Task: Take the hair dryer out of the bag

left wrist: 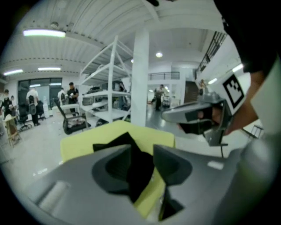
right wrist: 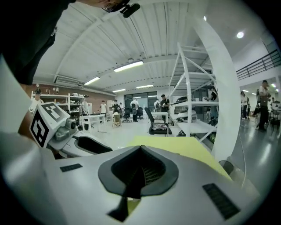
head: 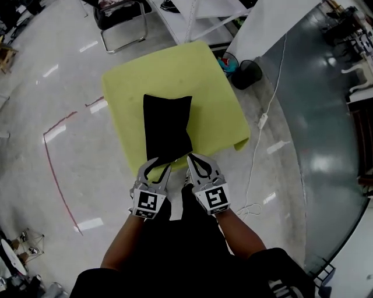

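While the black fabric bag [head: 166, 125] lies at the yellow-green square worktop's [head: 218, 102] near edge, the left hand-held gripper [head: 158, 167] straddles its hem, jaws parted; the right hand-held gripper [head: 196, 159], clenched, flanks it. Pale floor [head: 70, 81] opens left.

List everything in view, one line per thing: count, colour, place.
bag: one, black, lying on the table
table: one, yellow-green, mid-floor
office chair: one, black, beyond the table, to the left
waste bin: one, black, on the floor by the table's far right corner
cable: one, white, trailing over the floor right of the table
tape line: one, red, on the floor left of the table
shelving: one, white, behind the table
left claw: one, grey, jaws apart, the bag's near edge between them
right claw: one, grey, jaws together, at the bag's near end
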`<control>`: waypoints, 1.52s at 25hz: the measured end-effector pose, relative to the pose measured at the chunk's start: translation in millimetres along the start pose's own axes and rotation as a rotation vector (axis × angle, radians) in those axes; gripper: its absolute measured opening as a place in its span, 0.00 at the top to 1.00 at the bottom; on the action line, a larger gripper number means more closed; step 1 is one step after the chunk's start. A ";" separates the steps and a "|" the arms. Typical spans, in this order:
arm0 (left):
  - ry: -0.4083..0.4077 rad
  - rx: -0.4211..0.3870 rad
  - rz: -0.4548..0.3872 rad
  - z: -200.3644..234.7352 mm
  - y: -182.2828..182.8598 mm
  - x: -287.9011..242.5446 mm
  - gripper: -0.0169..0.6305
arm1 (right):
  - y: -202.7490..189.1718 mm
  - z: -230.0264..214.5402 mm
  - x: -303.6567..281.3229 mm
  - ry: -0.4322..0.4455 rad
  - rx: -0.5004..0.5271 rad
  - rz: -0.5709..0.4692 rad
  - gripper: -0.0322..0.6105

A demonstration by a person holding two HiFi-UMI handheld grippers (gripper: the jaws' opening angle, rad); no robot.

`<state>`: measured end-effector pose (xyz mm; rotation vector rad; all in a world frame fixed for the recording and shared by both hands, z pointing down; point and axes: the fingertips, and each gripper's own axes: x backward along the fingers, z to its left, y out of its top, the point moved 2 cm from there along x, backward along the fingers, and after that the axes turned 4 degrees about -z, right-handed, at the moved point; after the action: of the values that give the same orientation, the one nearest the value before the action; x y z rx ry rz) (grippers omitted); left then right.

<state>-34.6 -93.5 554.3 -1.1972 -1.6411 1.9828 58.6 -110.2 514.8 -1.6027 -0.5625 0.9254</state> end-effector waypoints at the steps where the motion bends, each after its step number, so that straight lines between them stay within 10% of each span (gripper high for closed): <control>1: -0.005 -0.007 0.030 -1.9 -11.3 -6.1 0.70 | -9.8 0.6 -0.7 0.004 -0.006 0.025 0.94; 17: -0.014 -0.312 0.393 0.7 -126.8 -74.5 0.58 | -97.4 7.0 -9.5 0.041 -0.092 0.181 0.94; 23: 0.011 -0.301 0.394 11.4 -117.1 -77.4 0.94 | -113.3 2.3 -12.9 0.044 -0.097 0.219 0.94; 38: -0.090 -0.318 0.346 43.5 -53.8 -79.8 0.95 | -127.7 18.3 -40.5 0.126 -0.065 0.257 0.94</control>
<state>-33.2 -160.8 635.6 -1.6240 -1.9614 2.0469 36.0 -100.1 647.7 -1.8075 -0.3057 0.9939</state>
